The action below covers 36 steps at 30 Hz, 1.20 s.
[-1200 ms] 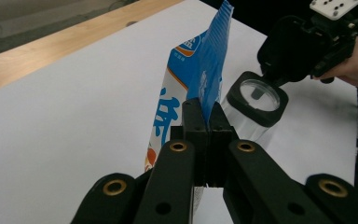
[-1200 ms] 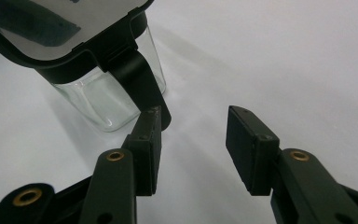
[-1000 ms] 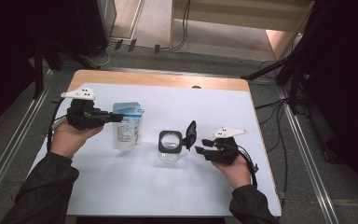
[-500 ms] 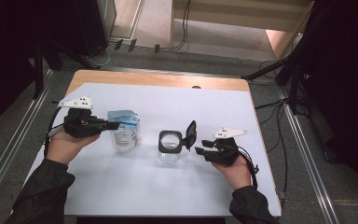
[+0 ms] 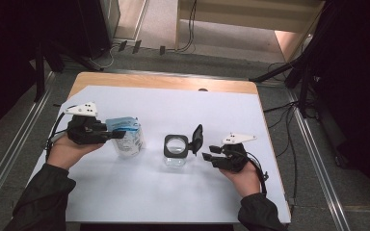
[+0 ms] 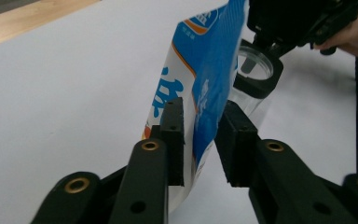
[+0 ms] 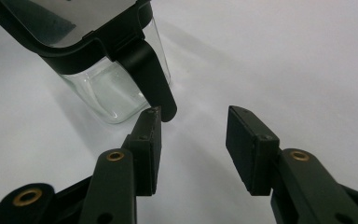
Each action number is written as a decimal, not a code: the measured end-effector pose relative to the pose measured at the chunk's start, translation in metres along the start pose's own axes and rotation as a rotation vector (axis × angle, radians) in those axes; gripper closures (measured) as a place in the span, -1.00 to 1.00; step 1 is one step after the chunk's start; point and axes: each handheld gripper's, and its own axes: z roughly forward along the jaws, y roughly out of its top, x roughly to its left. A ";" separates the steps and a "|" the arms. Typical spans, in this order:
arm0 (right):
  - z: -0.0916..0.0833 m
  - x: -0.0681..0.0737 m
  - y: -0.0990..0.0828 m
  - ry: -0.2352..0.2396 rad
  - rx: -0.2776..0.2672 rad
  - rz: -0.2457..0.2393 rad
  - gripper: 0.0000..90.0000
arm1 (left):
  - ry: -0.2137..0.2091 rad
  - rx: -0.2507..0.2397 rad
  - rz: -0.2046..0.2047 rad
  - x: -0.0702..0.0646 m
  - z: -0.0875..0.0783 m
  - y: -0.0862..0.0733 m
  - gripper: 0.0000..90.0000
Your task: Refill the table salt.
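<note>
One blue pouch point(image 5: 125, 136) between left hand-held gripper's point(image 6: 200, 135) just-loosened jaws, one jar point(image 5: 176, 150), right hand-held gripper point(image 7: 193, 140) open.

I am holding the left hand-held gripper point(image 5: 119, 134) low at the left of the scene, pointing right, forearm coming in from the near left. Its jaws have just been opening, pads parting. I am keeping the right hand-held gripper point(image 5: 208, 153) at the right, pointing left, jaws standing apart with nothing between them, wrist bent inward.
</note>
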 end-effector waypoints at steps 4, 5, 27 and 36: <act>-0.001 0.000 -0.001 -0.004 -0.001 0.003 0.27 | 0.014 0.038 0.028 -0.001 0.007 -0.003 0.52; -0.001 0.001 -0.001 -0.004 0.000 0.004 0.27 | 0.016 0.042 0.031 0.000 0.008 -0.003 0.53; -0.008 0.009 -0.009 0.020 -0.013 0.006 0.28 | -0.015 0.104 0.026 0.004 0.009 0.004 1.00; -0.024 0.029 -0.010 0.068 -0.057 0.001 0.40 | -0.021 0.098 -0.030 0.001 0.010 0.013 1.00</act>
